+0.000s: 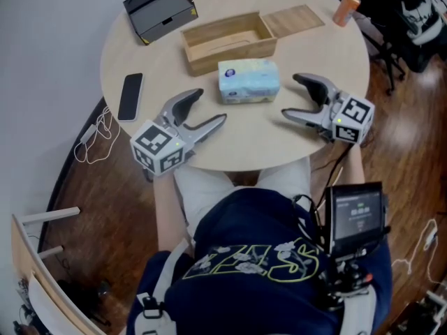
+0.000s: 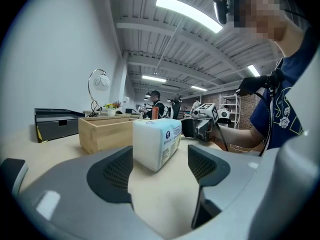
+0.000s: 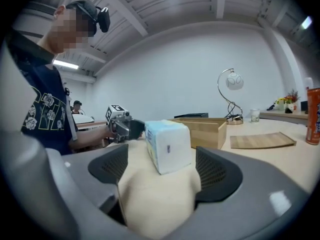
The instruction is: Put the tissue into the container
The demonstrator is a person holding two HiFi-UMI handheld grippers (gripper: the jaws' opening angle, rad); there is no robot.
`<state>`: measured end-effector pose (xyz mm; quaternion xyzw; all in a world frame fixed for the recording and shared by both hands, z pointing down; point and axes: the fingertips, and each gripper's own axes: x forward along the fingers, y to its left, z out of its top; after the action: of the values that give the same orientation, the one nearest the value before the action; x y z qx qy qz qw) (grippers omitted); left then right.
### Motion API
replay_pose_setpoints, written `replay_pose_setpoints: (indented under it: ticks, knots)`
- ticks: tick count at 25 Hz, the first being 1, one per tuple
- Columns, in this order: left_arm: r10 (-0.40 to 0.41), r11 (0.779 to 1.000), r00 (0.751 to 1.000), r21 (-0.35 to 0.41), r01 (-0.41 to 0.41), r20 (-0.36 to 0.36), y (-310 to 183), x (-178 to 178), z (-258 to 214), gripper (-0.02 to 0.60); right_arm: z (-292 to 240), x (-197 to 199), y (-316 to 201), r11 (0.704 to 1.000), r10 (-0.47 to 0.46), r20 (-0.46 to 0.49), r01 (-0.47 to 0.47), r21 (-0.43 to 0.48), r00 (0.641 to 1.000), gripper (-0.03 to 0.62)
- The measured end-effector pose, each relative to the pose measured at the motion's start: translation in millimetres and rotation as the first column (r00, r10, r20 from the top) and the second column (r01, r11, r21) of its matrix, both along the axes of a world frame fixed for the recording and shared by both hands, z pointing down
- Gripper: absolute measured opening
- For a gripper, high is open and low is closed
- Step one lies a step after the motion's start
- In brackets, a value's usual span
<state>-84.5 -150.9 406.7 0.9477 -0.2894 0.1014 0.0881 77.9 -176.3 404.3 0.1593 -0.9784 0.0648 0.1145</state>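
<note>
Holds a two-jaw gripper in each hand over the near half of a round table (image 1: 279,142) and aims both inward at the tissue pack (image 1: 248,80). Has the left gripper (image 1: 211,106) low at the near left, marker cube (image 1: 159,147) toward the body, jaws spread wide with nothing clamped. Frames, in the left gripper view, the pack between the two dark pads (image 2: 111,173) but ahead of them, untouched. Has the right gripper (image 1: 290,95) mirrored at the near right, jaws likewise standing well apart and gripping nothing. Shows, in the right gripper view, the pack's short end in the gap, beyond the pads and clear of both. Finds the pack lying flat on its broad face mid-table, pale blue and white, between the two grippers and near both sets of tips. Finds the container (image 1: 227,42), an open-topped wooden box, just behind the pack, long side facing it, with the pack wholly outside. Cannot tell whether box and pack touch. Notes a flat wooden lid (image 1: 296,20) on the table at the box's right end, a black phone (image 1: 130,96) near the left rim, a dark tray (image 1: 160,9) at the far left, and an orange can (image 1: 346,8) at the far right edge
</note>
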Motion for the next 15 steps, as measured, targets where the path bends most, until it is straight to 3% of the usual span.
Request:
replay_pose_setpoints:
  ticks: [5, 10, 15]
  knots:
    - [0.040, 0.999, 0.999, -0.013, -0.040, 0.015, -10.3, 3.9, 3.7, 0.334, 3.9, -6.7, -19.3, 0.999, -0.043, -0.014, 0.043, -0.008, 0.999, 0.445]
    - [0.077, 0.994, 0.995, -0.078, -0.072, 0.064, -16.2, 12.4, 12.8, 0.341, 16.3, -29.5, -27.0, 0.990, -0.134, -0.059, 0.130, -0.062, 0.989, 0.501]
    - [0.093, 0.995, 0.995, -0.045, -0.091, 0.042, -23.1, 22.6, 4.8, 0.370, 15.3, -46.5, -31.7, 0.984, -0.173, -0.080, 0.168, -0.063, 0.982, 0.510]
